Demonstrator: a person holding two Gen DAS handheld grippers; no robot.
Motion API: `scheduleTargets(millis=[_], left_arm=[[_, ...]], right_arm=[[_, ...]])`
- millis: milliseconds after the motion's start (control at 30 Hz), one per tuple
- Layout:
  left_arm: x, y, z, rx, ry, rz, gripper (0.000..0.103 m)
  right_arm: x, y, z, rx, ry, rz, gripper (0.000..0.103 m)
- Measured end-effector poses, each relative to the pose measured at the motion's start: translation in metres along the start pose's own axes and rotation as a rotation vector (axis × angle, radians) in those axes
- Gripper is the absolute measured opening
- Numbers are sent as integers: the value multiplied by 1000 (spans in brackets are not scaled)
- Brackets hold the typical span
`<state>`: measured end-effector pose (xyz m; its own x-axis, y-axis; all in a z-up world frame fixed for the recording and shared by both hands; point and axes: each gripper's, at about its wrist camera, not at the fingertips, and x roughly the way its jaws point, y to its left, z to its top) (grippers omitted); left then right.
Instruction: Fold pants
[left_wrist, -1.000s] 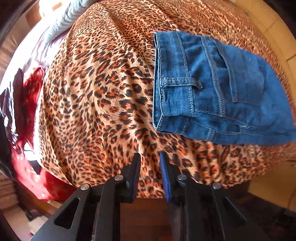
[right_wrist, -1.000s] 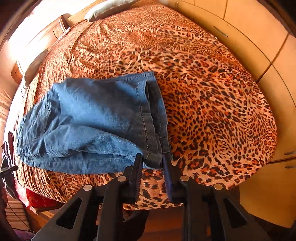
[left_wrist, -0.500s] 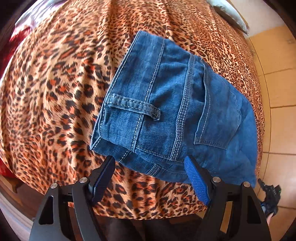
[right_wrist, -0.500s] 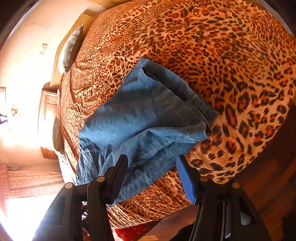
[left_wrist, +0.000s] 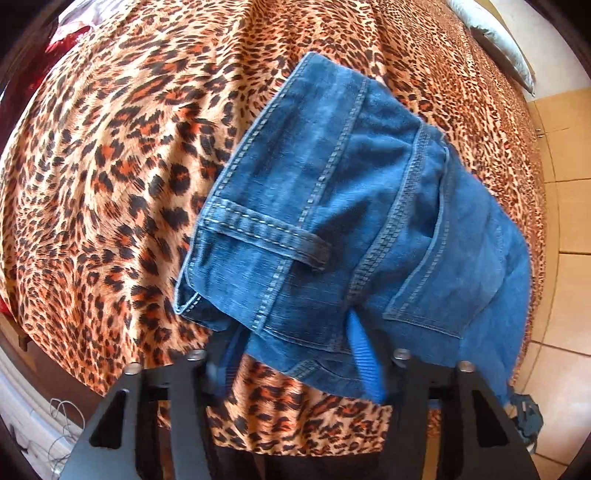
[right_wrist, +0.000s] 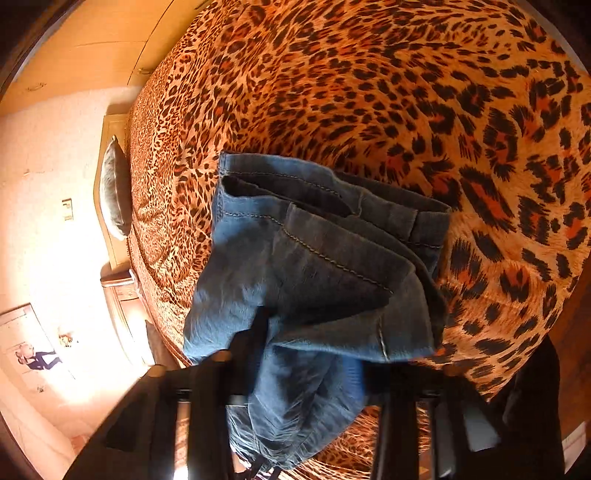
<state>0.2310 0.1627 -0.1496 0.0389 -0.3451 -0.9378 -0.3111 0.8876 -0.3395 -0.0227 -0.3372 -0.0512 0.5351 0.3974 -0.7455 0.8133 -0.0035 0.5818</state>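
The folded blue jeans lie on the leopard-print bedspread, waistband and belt loop toward the left wrist view. My left gripper is open, its jaws straddling the near waistband edge, with denim between the blue pads. In the right wrist view the leg-hem end of the jeans is bunched and partly raised. My right gripper is open with the fabric lying between its fingers.
The bedspread covers the whole bed. A grey pillow lies at the headboard, also in the left wrist view. Wooden wardrobe doors stand beside the bed. Red cloth lies at the bed's far side.
Both grippers opened from nearly shut and pushed forward onto the jeans. Each one now has the denim's edge between its jaws, and the leg end has bunched up.
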Motion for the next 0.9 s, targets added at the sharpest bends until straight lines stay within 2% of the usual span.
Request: scheduleTargets(millis=[33,67,167,233,267,333,400,467,533,567,633,700,800,900], left_arm=[[-3,-4,-4,-5,8,-28,19],[-10,-7,-3,-6,-6,-24,19],[-40,-9,-8,11,-61,-31,17],[-53,-5,-15,41,-101,-14,17],[-52,-4,-20,45,-100,0,17],[-38,5,-26,26,-41,31,17],[-20,11,-32,31,4,68,18],[-11,11,-34,17,26,78,18],[-12,12,-33,11,26,78,20],[-12,11,-34,26,30,88,21],[-10,11,-34,35,41,89,22],[-12,5,-36,59,48,83,26],[-23,0,-43,157,22,90,37],[-52,-4,-55,215,11,50,43]], right_arm=[[3,9,0,-30,14,-13,13],[2,18,2,-61,18,-20,11],[-19,58,4,-213,26,128,9],[-32,79,0,-353,32,148,9],[-29,79,-2,-389,62,127,10],[-10,62,-4,-415,134,-8,10],[8,38,-2,-408,157,-126,10],[17,18,-2,-364,166,-138,10],[13,11,-5,-343,153,-95,14],[10,12,-8,-375,146,-106,15],[15,12,-7,-436,163,-207,20],[13,7,-4,-409,185,-205,22],[-13,3,-5,-386,197,-141,24],[-45,23,-6,-501,171,-166,27]])
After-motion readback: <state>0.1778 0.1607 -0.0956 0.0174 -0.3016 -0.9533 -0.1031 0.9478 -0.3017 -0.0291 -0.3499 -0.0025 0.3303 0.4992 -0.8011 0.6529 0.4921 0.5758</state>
